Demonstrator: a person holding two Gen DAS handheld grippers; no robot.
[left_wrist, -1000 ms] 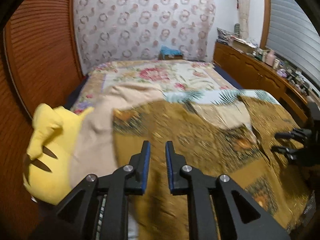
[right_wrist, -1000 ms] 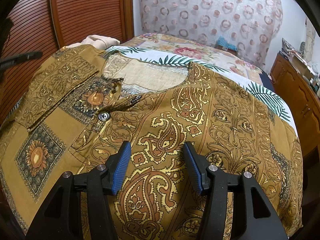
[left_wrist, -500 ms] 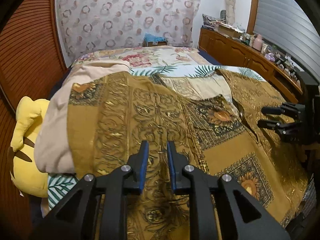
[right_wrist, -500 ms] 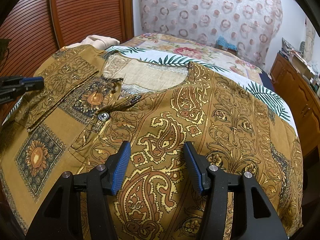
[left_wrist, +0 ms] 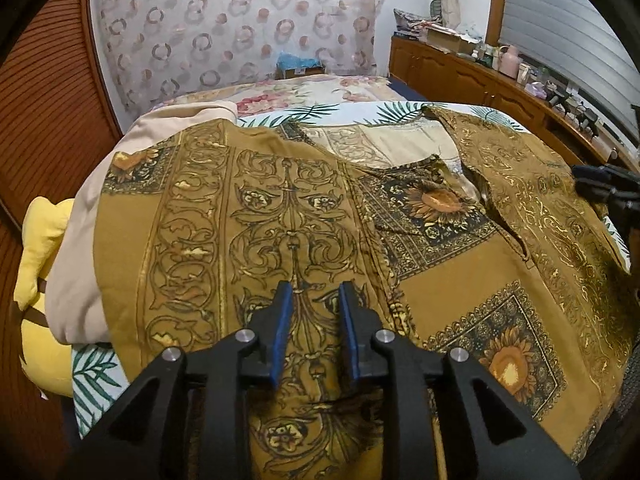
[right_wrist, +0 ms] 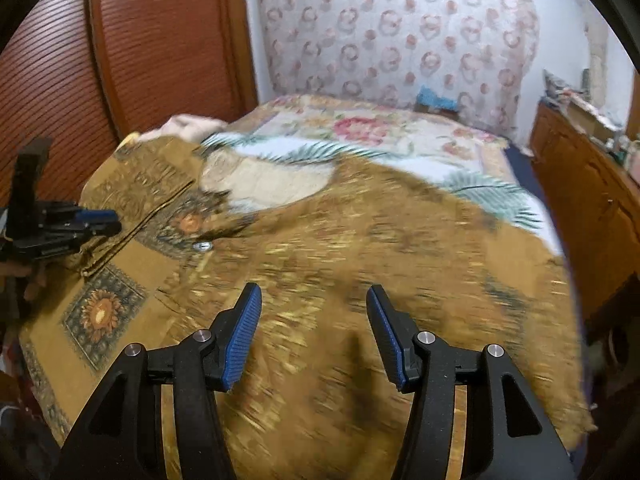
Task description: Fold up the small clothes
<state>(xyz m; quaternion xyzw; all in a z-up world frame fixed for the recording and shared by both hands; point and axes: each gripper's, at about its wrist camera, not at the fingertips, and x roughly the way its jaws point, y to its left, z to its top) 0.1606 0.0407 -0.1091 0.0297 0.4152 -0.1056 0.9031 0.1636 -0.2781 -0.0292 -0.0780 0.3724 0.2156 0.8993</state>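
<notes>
We are looking over a mustard paisley shirt (left_wrist: 300, 216) that is lying spread across the bed (left_wrist: 320, 88), front up, its collar opening toward the far wall; our left gripper (left_wrist: 314, 292) is hovering over its near left part with the fingers a narrow gap apart and nothing between them; our right gripper (right_wrist: 314, 300) is standing wide apart above the blurred right half, gripping nothing; a yellow plush toy (left_wrist: 40, 280) is sitting at the bed's left edge.

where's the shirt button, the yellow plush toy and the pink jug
shirt button (right_wrist: 202, 246), right wrist view, its silver face
yellow plush toy (left_wrist: 42, 312), left wrist view, its body
pink jug (left_wrist: 511, 62), left wrist view, its belly
</notes>
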